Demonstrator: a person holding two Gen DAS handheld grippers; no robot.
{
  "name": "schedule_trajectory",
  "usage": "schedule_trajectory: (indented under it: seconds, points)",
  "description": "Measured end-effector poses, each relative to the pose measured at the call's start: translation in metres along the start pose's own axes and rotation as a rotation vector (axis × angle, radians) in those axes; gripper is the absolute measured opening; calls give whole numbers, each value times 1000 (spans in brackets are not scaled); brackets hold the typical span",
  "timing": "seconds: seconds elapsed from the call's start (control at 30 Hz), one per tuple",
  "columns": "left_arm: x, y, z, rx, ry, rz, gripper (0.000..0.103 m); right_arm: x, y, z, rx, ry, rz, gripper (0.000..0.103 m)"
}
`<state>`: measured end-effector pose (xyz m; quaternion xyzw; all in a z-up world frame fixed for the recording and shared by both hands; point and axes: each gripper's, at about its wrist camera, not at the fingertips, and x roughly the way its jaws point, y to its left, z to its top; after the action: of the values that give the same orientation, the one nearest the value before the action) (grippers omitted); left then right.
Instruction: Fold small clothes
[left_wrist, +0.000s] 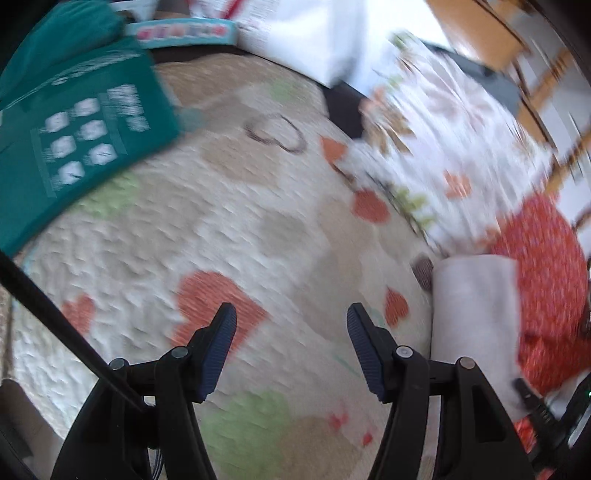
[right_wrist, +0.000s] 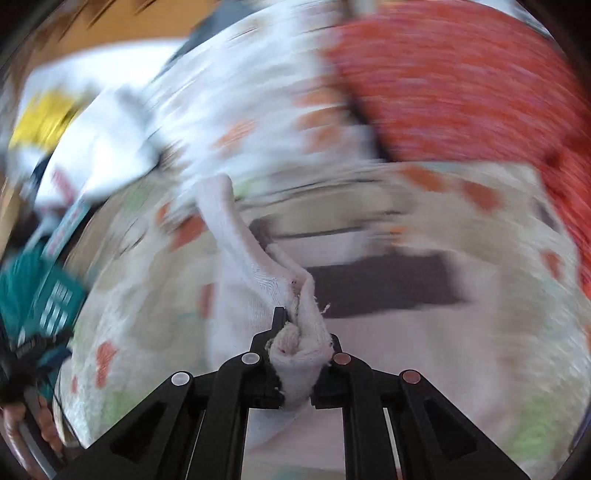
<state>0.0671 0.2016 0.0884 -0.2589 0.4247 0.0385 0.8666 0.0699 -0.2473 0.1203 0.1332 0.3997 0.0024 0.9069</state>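
My right gripper (right_wrist: 295, 325) is shut on a bunched edge of a small white cloth (right_wrist: 236, 251), which hangs from the jaws above the quilt. The same white cloth shows in the left wrist view (left_wrist: 476, 306) at the right, with the right gripper's black body partly visible below it. My left gripper (left_wrist: 291, 332) is open and empty, held above the heart-patterned quilt (left_wrist: 221, 229). A white printed garment (left_wrist: 443, 147) and a red patterned garment (left_wrist: 543, 266) lie at the right of the quilt. Both views are motion-blurred.
A teal package (left_wrist: 74, 140) lies at the quilt's left edge, with a light-blue box (left_wrist: 184, 33) and a white bag (left_wrist: 306, 37) behind it. Wooden furniture (left_wrist: 480, 29) stands at the back right. In the right wrist view the red garment (right_wrist: 461, 85) fills the upper right.
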Motion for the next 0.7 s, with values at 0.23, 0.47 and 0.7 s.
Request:
schedule_trajectory:
  seconds: [0.23, 0.47, 0.7]
  points:
    - [42, -84, -54, 210, 147, -57, 61, 19, -142, -66, 233, 150, -98, 9]
    - [56, -161, -99, 343, 235, -136, 62, 6, -119, -61, 52, 155, -112, 9]
    - [86, -210, -112, 394, 271, -250, 76, -15, -134, -28, 114, 50, -63, 62]
